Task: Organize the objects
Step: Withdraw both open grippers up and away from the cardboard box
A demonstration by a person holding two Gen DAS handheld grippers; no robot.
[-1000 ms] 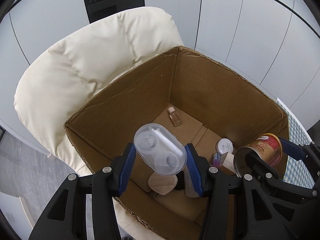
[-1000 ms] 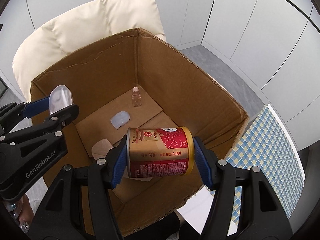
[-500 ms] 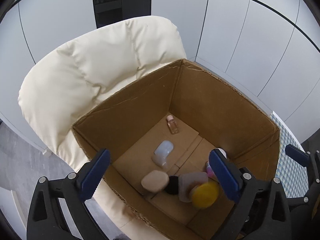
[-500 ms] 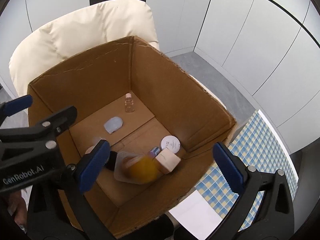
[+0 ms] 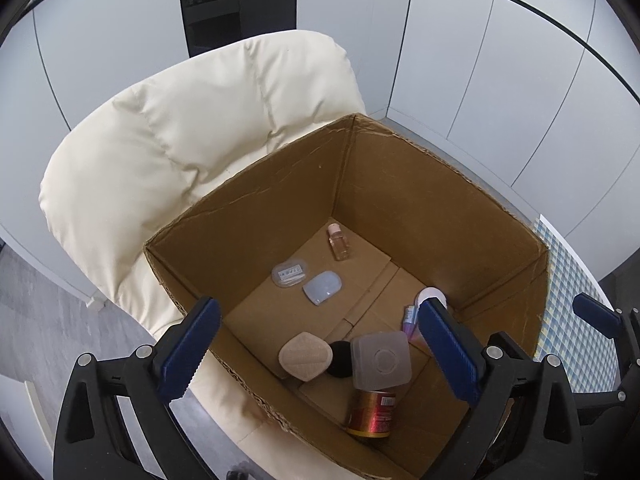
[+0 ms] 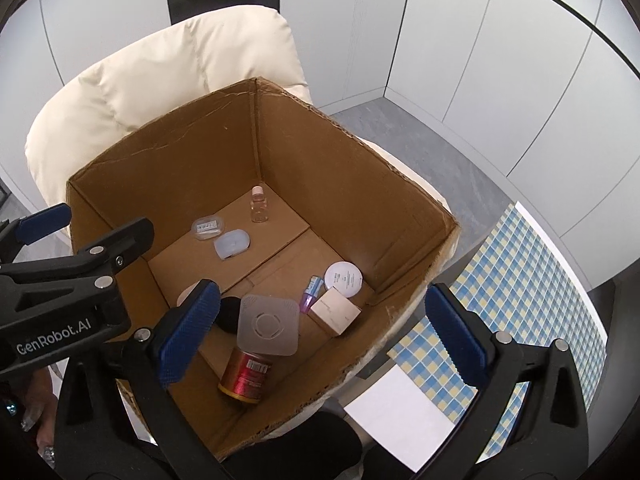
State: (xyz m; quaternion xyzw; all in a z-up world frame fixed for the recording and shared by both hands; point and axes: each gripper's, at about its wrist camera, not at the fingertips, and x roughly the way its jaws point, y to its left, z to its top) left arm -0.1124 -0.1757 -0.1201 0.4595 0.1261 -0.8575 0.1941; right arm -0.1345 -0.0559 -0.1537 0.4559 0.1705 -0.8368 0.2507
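**Kid:** What are you holding?

**Me:** Nothing. My left gripper (image 5: 320, 354) is spread wide with only air between its blue pads, and my right gripper (image 6: 320, 330) is spread wide and bare too. Both are hanging above the big cardboard box (image 5: 420, 208), which is sitting on a cream chair (image 5: 192, 136) just ahead of my fingers.

**Kid:** Why is everything down in there?

**Me:** I am guessing the box is the tidy-up spot, so things are lying loose on its floor. Right under my right gripper, the frosted square tub (image 6: 267, 330) is leaning on the red can (image 6: 245, 376), which is lying on its side. The clear oval case (image 5: 289, 275) and the pale blue case (image 5: 322, 288) are sitting touching, farther ahead. The little bottle (image 5: 339, 242) is standing in the far corner.

**Kid:** What is hard to see?

**Me:** The tub is covering the can's top. My left fingers are hiding part of the tan puff (image 6: 188, 294) in my right camera. My left pad is cutting off the white round jar (image 5: 430, 295). The black round thing (image 5: 340, 358) beside the puff is too dark for me to name.
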